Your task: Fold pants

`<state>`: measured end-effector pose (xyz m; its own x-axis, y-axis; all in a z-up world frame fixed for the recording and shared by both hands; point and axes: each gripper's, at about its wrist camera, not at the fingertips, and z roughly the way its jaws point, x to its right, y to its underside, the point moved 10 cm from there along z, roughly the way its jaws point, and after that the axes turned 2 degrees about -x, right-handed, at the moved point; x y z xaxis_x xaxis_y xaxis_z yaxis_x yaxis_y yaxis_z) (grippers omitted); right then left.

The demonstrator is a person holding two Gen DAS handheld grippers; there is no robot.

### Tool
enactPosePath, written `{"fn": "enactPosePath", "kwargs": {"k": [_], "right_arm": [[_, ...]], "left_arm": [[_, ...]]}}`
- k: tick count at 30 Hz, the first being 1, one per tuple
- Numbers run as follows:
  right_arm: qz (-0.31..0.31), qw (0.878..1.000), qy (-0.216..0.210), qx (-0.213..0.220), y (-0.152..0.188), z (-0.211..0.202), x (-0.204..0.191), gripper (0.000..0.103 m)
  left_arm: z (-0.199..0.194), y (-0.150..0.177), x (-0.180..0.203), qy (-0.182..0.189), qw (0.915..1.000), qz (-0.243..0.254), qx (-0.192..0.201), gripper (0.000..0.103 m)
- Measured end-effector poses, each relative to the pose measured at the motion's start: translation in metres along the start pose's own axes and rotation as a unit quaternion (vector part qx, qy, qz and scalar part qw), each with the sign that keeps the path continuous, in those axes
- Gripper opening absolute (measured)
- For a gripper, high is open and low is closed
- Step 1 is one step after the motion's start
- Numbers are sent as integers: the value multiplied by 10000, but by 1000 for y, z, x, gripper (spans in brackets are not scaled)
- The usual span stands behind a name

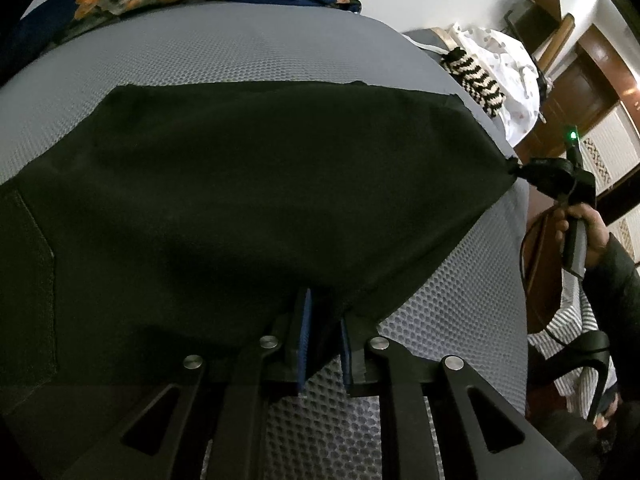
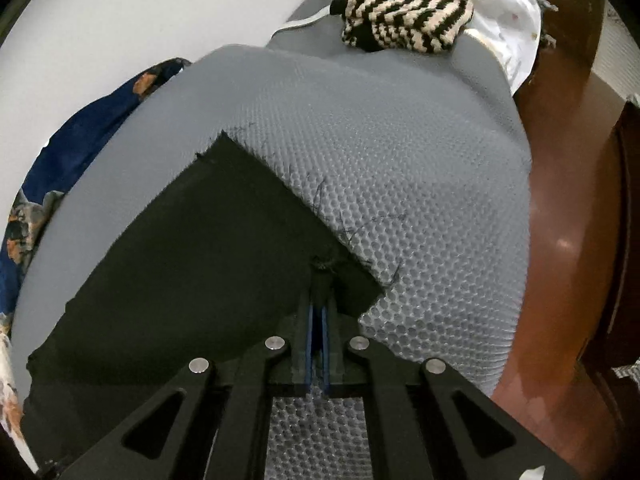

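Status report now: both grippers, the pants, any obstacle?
Left gripper shut on pants edge. Right gripper shut on pants corner. Pants flat on grey mat, pulled taut. Striped knit far off, not in the way.

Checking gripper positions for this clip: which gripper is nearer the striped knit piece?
Right. The right gripper pinches the pants at the corner on the side of the striped knit; the left gripper grips the near edge, farther away.

black pants (image 1: 248, 184), grey honeycomb mat (image 2: 420, 184)

Bare mattress (image 2: 420, 184) before striped knit (image 2: 404, 16)
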<state>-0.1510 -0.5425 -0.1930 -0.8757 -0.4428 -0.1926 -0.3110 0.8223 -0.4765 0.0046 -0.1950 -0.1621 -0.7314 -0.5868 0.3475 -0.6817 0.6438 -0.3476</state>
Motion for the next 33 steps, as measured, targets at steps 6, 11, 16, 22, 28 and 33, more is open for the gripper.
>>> {"fn": "enactPosePath", "kwargs": {"k": [6,11,16,22,28,33], "right_arm": [[203,9995,-152,-183,-1,-7,1,15],[3,9996,-277,95,-32,-25,-3,23],[-542,9891,-1305,-405,-66,-4,-54,23],[-1079,9765,-1613,-941,-98,37,-104,23],[-1551,9696,-1440,-1226,-112,69,-127,23],[-1732,9670,-1362,-1279,-114,80,-128,21]], "left_arm": [[-27,-4,1,184,9997,-16,135,56],[-59,-19,-10,164,9978,4,646,58],[-67,-40,-45,-185,9935,-479,1012,59],[-61,-49,-77,-380,9874,-1090,1087,59],[-55,-59,-87,-568,9852,-1247,1034,59],[-48,-65,-90,-621,9844,-1335,968,59]]}}
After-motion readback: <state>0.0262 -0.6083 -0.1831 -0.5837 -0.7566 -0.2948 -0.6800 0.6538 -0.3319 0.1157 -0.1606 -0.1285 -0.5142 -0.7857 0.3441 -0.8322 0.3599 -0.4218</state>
